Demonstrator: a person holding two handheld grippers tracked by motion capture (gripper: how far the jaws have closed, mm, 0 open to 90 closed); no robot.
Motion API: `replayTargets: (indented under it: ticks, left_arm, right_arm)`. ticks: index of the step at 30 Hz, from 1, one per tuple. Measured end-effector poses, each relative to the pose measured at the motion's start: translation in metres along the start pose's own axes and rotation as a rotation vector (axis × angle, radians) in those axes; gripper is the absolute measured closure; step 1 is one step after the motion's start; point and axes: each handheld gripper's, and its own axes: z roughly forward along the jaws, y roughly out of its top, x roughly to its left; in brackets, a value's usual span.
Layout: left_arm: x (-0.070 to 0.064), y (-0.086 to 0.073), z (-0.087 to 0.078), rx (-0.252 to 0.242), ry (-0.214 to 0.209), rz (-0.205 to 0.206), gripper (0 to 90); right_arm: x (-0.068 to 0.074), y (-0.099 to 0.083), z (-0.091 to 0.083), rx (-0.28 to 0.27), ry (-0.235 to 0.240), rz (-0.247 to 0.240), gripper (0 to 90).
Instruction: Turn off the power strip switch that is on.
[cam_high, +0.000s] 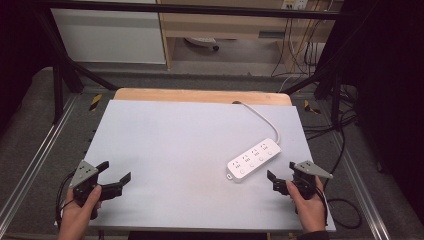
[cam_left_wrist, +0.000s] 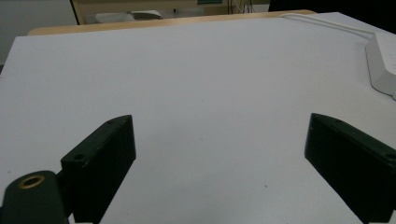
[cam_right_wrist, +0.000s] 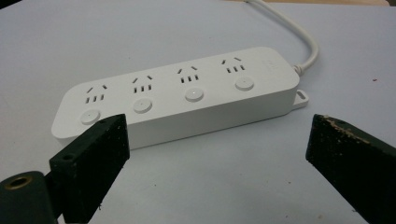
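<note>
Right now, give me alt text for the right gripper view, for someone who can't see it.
A white power strip with four outlets and four round buttons lies on a pale table, its white cable running off toward the top edge. The right tool hangs open just in front of it, its two black jaws wide apart and touching nothing.

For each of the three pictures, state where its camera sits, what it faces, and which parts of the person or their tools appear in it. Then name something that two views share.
High view: above the person's side, looking forward and down on the table; both hands, the left gripper and right gripper enter from below.
Left gripper view: rides the left gripper, facing across bare table; its two black jaws stand wide apart.
Right gripper view: rides the right gripper, jaws apart, facing the power strip.
Shared: the power strip and its cable appear in the high view and right gripper view.
</note>
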Motion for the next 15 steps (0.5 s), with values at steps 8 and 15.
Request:
replayTargets:
  ticks: [8, 15]
  left_arm:
    - [-0.002, -0.0001, 0.0018, 0.001, -0.012, 0.007, 8.5]
    - [-0.0025, 0.0, 0.0024, -0.001, -0.019, 0.009, 7.4]
  right_arm:
    - [-0.0021, 0.0039, -0.0047, -0.021, -0.035, 0.013, 4.5]
    - [-0.0016, 0.0088, -0.0082, -0.005, -0.038, 0.007, 3.0]
